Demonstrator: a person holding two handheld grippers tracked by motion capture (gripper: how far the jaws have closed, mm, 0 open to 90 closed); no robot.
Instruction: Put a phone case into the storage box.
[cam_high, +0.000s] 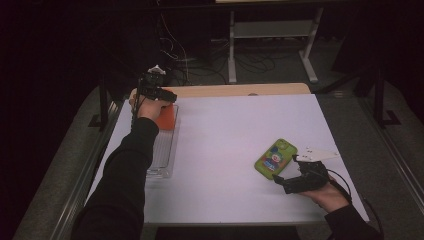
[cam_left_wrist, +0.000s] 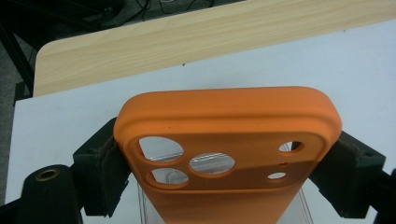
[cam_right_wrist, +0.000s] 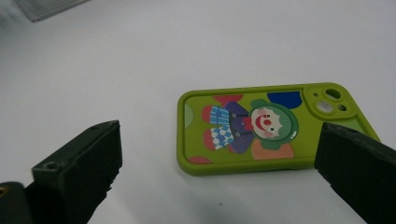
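Observation:
An orange phone case (cam_high: 167, 117) with camera cut-outs is held at the table's far left, over the far end of a clear plastic tray (cam_high: 162, 150). My left gripper (cam_high: 161, 98) is shut on the orange case (cam_left_wrist: 224, 121), its black pads pressing on the two long sides. Through the cut-outs I see the clear tray (cam_left_wrist: 303, 205) below. A green phone case (cam_high: 275, 158) printed with a clown lies flat at the right of the white tabletop. My right gripper (cam_high: 286, 169) hovers just beside it, open, and the green case (cam_right_wrist: 271, 128) lies beyond its spread jaws, untouched.
The white sheet (cam_high: 225, 150) covers most of the table, and a strip of bare wood (cam_high: 240, 90) runs along its far edge. Beyond the table are a dark floor, cables and a white metal stand (cam_high: 272, 30).

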